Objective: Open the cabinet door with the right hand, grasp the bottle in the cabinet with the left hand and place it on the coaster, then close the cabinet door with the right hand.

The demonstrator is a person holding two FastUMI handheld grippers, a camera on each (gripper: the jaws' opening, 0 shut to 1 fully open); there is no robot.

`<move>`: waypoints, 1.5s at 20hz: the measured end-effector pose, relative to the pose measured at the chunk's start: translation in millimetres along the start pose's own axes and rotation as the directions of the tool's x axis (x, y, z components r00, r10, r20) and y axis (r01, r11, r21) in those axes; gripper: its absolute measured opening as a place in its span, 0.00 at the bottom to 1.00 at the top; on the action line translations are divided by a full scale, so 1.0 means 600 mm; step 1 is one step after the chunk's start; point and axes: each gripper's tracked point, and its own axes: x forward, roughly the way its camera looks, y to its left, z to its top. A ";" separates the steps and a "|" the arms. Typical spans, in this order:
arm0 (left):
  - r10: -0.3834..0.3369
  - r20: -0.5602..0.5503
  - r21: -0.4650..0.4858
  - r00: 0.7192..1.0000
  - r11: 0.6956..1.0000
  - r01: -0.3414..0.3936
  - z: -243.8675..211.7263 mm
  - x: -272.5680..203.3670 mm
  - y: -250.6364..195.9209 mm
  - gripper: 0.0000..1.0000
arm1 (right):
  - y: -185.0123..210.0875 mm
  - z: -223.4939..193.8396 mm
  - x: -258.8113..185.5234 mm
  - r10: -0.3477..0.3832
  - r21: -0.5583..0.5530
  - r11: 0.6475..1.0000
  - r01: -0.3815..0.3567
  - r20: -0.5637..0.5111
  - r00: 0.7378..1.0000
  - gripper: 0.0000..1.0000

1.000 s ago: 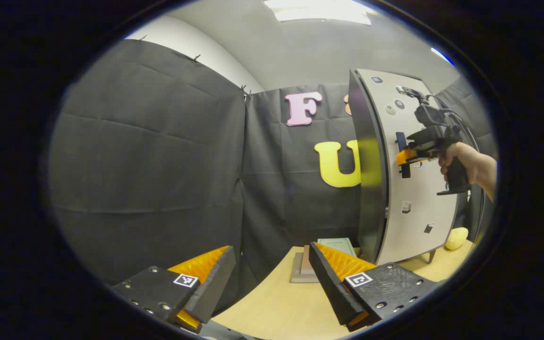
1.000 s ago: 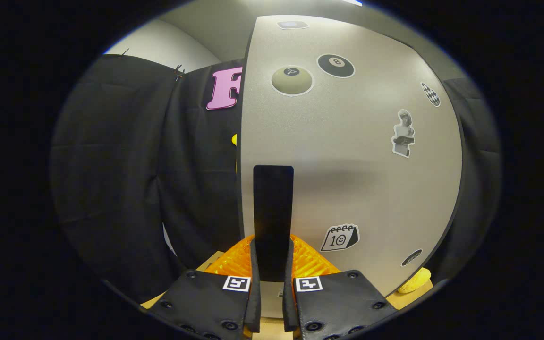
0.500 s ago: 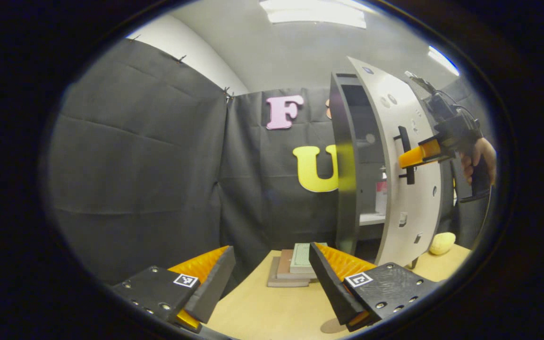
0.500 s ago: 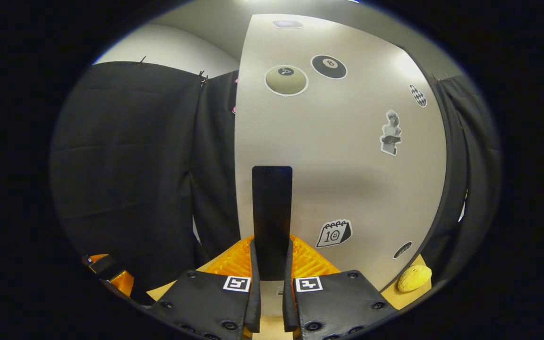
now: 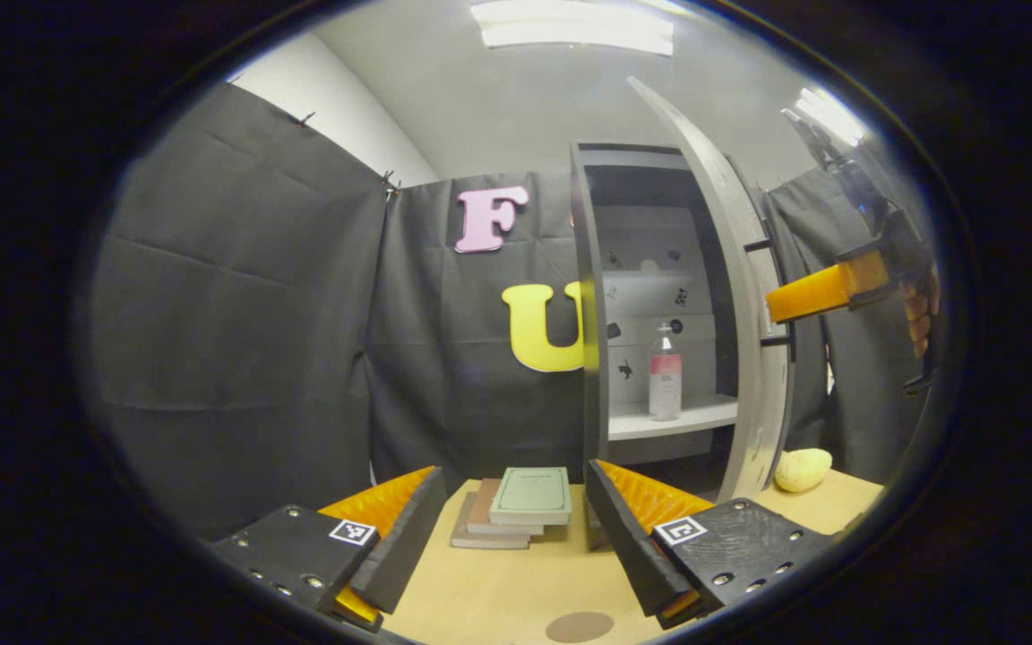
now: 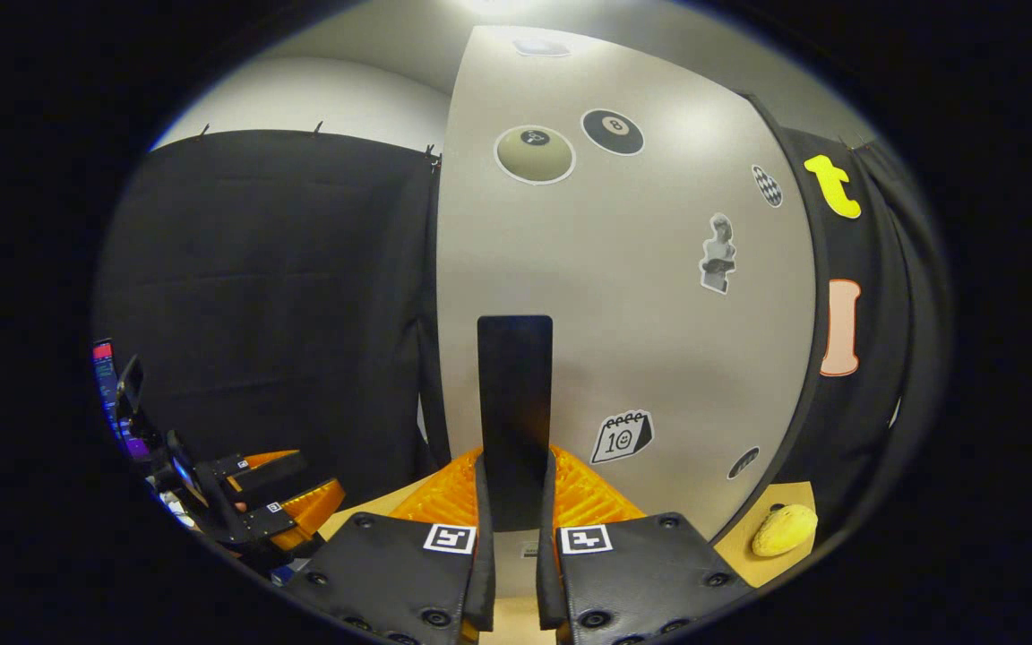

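The left hand-held gripper (image 5: pixel 503 528) is held empty, its fingers spread wide above the counter (image 5: pixel 516 587). From it the bottle (image 5: pixel 665 373) lies ahead, to the right and higher, upright on the shelf (image 5: pixel 673 417) inside the cabinet (image 5: pixel 592 296), well apart from the fingers; its long axis is vertical, so a level reach with one finger to each side is judged fitting. The coaster (image 5: pixel 580 626) lies on the counter just below this gripper, nearer than the books (image 5: pixel 520 506). The right hand-held gripper (image 6: pixel 516 528) is clamped on the door handle (image 6: pixel 516 412), with the door (image 6: pixel 659 313) swung wide; the left gripper is judged the one free to reach.
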 end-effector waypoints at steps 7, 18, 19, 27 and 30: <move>-0.085 0.011 -0.005 0.996 0.996 0.085 0.023 0.007 -0.128 0.96 | -0.037 -0.007 -0.074 0.037 -0.004 0.999 -0.037 0.029 0.999 0.20; -0.205 0.005 0.008 0.979 0.979 0.205 0.024 -0.004 -0.327 0.96 | -0.121 -0.016 -0.131 -0.100 0.082 0.992 0.094 0.073 0.992 0.19; -0.212 0.002 0.006 0.977 0.977 0.212 0.024 -0.006 -0.344 0.96 | -0.129 -0.016 -0.138 -0.124 0.085 0.989 0.117 0.073 0.990 0.17; -0.221 0.002 0.004 0.975 0.975 0.221 0.029 -0.017 -0.419 0.97 | -0.150 -0.015 -0.146 -0.141 0.130 0.983 0.127 0.102 0.985 0.19; -0.207 0.002 0.002 0.978 0.978 0.207 0.030 -0.017 -0.427 0.96 | -0.158 -0.017 -0.161 -0.136 0.079 0.989 0.128 0.106 0.985 0.25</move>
